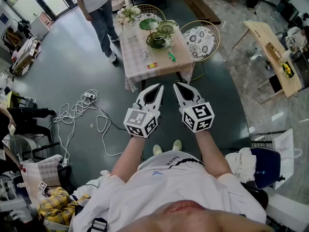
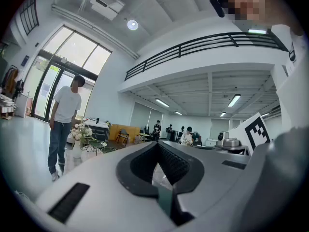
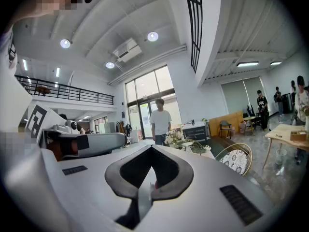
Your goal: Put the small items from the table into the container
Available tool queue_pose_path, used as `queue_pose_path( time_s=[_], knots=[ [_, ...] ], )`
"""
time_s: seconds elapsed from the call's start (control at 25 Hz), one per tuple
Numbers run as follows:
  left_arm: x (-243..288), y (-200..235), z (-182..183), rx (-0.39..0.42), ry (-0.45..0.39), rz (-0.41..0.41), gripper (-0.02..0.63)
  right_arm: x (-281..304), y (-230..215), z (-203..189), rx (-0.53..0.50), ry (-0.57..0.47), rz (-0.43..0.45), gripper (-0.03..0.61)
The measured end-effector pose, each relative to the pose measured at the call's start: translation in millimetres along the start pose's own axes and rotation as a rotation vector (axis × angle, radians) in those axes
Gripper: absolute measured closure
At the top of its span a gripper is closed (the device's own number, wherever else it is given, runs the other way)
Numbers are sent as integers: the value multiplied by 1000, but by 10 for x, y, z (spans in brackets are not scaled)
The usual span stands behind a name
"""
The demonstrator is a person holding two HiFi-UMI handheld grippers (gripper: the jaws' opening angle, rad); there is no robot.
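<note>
A low table [image 1: 137, 57] with a checked cloth stands ahead of me. On it lie a small green item [image 1: 171, 57], a red and yellow item [image 1: 152, 65] and a tiny white item [image 1: 145, 54]. Behind them sit a dark green bowl [image 1: 159, 40] and green plates [image 1: 149, 23]. My left gripper [image 1: 159, 87] and right gripper [image 1: 178, 85] hang side by side in the air short of the table's near edge. Both are shut and empty. The left gripper [image 2: 157, 145] and the right gripper [image 3: 151, 148] each show tips together with nothing between them.
A person [image 1: 96, 8] stands at the table's far left corner. A vase of flowers [image 1: 127, 17] is on that corner. A round wire chair [image 1: 202, 40] stands to the table's right. White cables [image 1: 79, 112] lie on the floor at left, and a wooden table [image 1: 270, 47] is far right.
</note>
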State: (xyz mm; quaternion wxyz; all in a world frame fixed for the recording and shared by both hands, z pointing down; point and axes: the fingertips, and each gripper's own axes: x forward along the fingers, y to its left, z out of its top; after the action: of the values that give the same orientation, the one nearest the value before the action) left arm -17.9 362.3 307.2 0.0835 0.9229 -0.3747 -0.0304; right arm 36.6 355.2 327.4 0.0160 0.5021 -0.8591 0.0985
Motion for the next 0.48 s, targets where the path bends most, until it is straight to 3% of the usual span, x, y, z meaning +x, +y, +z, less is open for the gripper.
queue_pose_path(
  time_s=[0.48],
  knots=[
    [21,9,-36,-1,11,4,607,-3,1,-22,19,0,0,565]
  ],
)
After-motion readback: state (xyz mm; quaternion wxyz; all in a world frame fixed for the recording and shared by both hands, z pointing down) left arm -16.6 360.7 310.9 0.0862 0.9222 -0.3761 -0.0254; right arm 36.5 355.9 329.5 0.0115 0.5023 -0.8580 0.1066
